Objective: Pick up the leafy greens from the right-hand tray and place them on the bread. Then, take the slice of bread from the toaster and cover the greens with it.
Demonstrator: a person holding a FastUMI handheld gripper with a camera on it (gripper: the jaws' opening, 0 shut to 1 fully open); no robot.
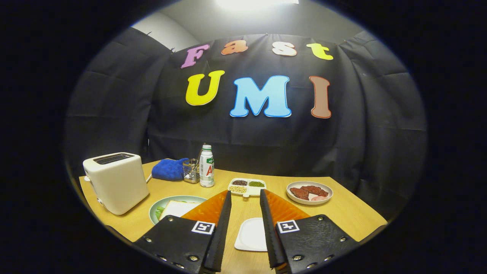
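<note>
Nearest us, we see the gripper (245,198) with its fingers spread wide and holding nothing; between them lies a white tray (252,235), bare as far as we can see; left of the fingers, a green plate (156,211) carries a slice of bread (178,208) with leafy greens (160,211) peeking from under its left edge, so the greens already lie covered, as the task wants; farther left stands the toaster (116,182), its slots showing no slice, which suits that; far off sit a divided dish (246,186), a meat plate (309,192) and a bottle (206,166).
</note>
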